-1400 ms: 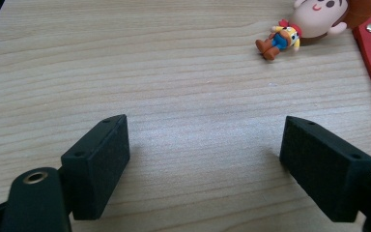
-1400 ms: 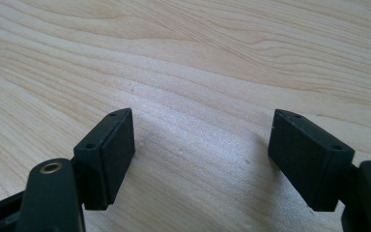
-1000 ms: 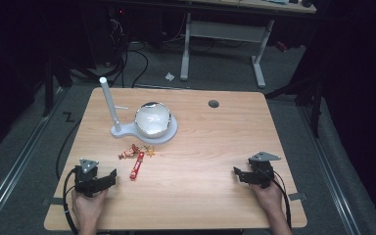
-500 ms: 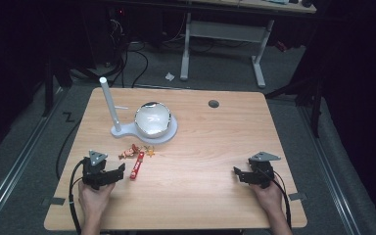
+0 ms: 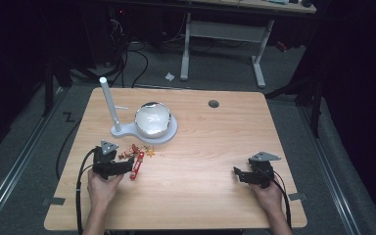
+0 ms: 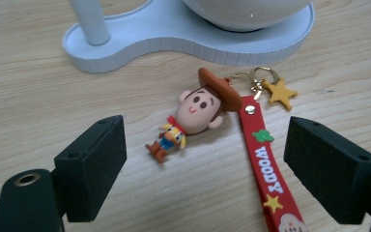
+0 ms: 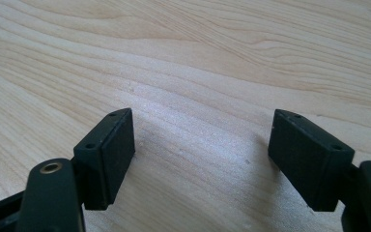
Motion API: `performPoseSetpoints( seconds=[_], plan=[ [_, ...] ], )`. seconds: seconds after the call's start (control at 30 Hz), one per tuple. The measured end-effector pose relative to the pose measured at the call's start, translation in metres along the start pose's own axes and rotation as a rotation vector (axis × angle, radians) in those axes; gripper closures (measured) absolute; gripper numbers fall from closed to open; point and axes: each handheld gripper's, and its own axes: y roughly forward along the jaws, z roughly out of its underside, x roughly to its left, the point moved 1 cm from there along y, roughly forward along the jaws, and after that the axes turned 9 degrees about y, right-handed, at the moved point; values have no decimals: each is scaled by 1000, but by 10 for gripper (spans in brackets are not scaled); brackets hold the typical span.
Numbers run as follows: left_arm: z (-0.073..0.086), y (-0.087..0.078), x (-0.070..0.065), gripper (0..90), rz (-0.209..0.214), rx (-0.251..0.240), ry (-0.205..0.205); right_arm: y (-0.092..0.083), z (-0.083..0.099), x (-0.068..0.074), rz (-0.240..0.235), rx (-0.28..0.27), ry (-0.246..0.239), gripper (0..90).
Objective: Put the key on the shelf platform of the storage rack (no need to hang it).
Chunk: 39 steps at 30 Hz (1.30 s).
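Observation:
A Woody keychain lies flat on the wooden table [image 5: 200, 191]: a small cowboy figure [image 6: 195, 113], a red strap [image 6: 266, 169] printed WOODY, and a gold ring with a yellow star [image 6: 280, 93]. In the high view the red strap [image 5: 137, 165] sits left of centre. My left gripper [image 5: 125, 166] [image 6: 205, 171] is open, its jaws on either side of the figure and strap, just short of them. Near the right front of the table, my right gripper [image 5: 239, 174] [image 7: 200, 159] hovers open over bare wood with nothing between its jaws.
A white stand [image 5: 169, 137] with an upright post [image 5: 108, 103] and a shiny white bowl [image 5: 152, 118] stands just beyond the keychain. A small round hole [image 5: 213, 104] marks the table's far side. Desk legs and cables lie on the floor behind.
My left gripper has moved forward and right, up to the keychain. The right gripper has stayed put.

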Motion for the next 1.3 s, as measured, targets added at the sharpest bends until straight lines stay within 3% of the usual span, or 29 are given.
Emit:
performPoseSetpoints(
  seconds=[0.17,0.3,0.53,0.63,0.97,1.1,1.3],
  plan=[
    [-11,12,-2,152,12,21,22,0,0,0,0,0,0,246],
    [-13,21,-2,146,34,34,14,0,0,0,0,0,0,246],
    [-22,34,-3,95,33,71,56,0,0,0,0,0,0,247],
    [-22,43,-3,68,30,115,81,0,0,0,0,0,1,247],
    [-21,60,-6,36,36,193,109,0,0,0,0,1,2,247],
    [-18,63,-7,27,63,209,91,0,0,0,0,1,1,247],
    [-20,59,-10,136,70,194,95,0,0,0,0,1,1,247]
  ],
)
